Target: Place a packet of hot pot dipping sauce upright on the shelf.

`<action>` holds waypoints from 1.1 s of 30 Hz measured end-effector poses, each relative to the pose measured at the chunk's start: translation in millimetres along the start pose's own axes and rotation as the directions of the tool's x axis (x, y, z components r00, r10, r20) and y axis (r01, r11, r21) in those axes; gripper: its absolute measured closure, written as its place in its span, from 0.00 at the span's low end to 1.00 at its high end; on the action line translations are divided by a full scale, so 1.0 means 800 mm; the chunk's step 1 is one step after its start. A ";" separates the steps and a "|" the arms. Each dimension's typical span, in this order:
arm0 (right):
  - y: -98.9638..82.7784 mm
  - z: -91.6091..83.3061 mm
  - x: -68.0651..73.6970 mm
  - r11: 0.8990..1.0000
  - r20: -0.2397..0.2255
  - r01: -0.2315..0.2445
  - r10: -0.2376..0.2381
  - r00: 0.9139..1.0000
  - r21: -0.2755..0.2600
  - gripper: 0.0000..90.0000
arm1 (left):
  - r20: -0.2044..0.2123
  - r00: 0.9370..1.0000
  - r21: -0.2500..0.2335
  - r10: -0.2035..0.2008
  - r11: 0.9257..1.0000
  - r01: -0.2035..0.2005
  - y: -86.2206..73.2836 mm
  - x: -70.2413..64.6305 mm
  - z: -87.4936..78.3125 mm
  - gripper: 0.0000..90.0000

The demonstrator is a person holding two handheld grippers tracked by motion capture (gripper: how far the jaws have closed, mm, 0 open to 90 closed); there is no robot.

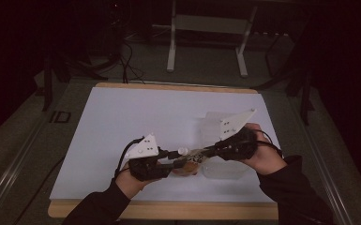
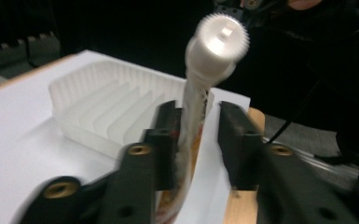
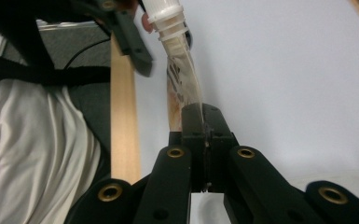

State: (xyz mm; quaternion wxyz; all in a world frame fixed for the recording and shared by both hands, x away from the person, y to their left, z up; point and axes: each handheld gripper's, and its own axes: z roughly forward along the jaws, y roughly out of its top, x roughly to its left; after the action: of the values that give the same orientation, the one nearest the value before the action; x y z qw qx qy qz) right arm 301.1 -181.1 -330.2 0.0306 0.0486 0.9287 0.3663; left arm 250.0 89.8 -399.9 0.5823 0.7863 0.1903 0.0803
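the right gripper (image 3: 204,116) is clamped on the flat end of a soft pouch (image 3: 182,74), held above the white table (image 1: 122,122) near its front edge. the pouch's white cap (image 2: 219,39) points toward the left gripper (image 2: 191,135), whose jaws stand apart around the pouch. a ribbed clear tray (image 2: 98,105) lies just beside.

Support: we see a table (image 1: 169,210) with a pale wooden edge showing along its near and far sides.
Cover: we find a white sheet (image 1: 136,117) spread over nearly the whole top.
Resting on the sheet: we make out a clear ribbed plastic tray (image 2: 102,105) toward the right, and a shallow clear container (image 1: 225,169) near the front edge.
Beyond: we see grey floor (image 1: 206,65) around the table.
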 end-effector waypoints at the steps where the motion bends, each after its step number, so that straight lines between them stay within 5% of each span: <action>1: 0.002 -0.003 -0.001 1.000 0.001 -0.002 0.002 1.000 -0.003 1.00 | -0.010 1.000 -0.005 0.001 1.000 -0.001 0.001 0.000 -0.003 0.72; 7: 0.011 -0.027 -0.010 1.000 0.034 0.002 -0.001 0.999 -0.012 1.00 | -0.040 0.999 -0.022 -0.032 0.999 0.031 0.001 0.009 -0.021 0.48; 14: 0.010 -0.053 -0.024 1.000 0.066 -0.005 0.006 0.998 -0.015 1.00 | 0.002 0.999 -0.031 -0.053 0.998 0.053 -0.011 0.019 -0.037 0.22; 20: 0.006 -0.072 -0.031 1.000 0.088 0.011 -0.011 0.996 -0.002 1.00 | 0.021 0.994 0.067 -0.105 0.992 0.103 -0.035 0.028 -0.037 0.07; 33: -0.021 -0.085 -0.045 0.999 0.119 -0.009 0.003 0.993 0.047 1.00 | -0.103 0.980 0.153 -0.172 0.971 0.186 -0.098 0.046 -0.055 0.02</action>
State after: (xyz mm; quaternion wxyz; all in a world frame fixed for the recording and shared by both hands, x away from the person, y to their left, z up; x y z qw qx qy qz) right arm 329.7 -243.5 -291.8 0.0837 0.0737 0.9335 0.3409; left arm 252.3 162.6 -463.7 0.5123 0.8063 0.2920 0.0465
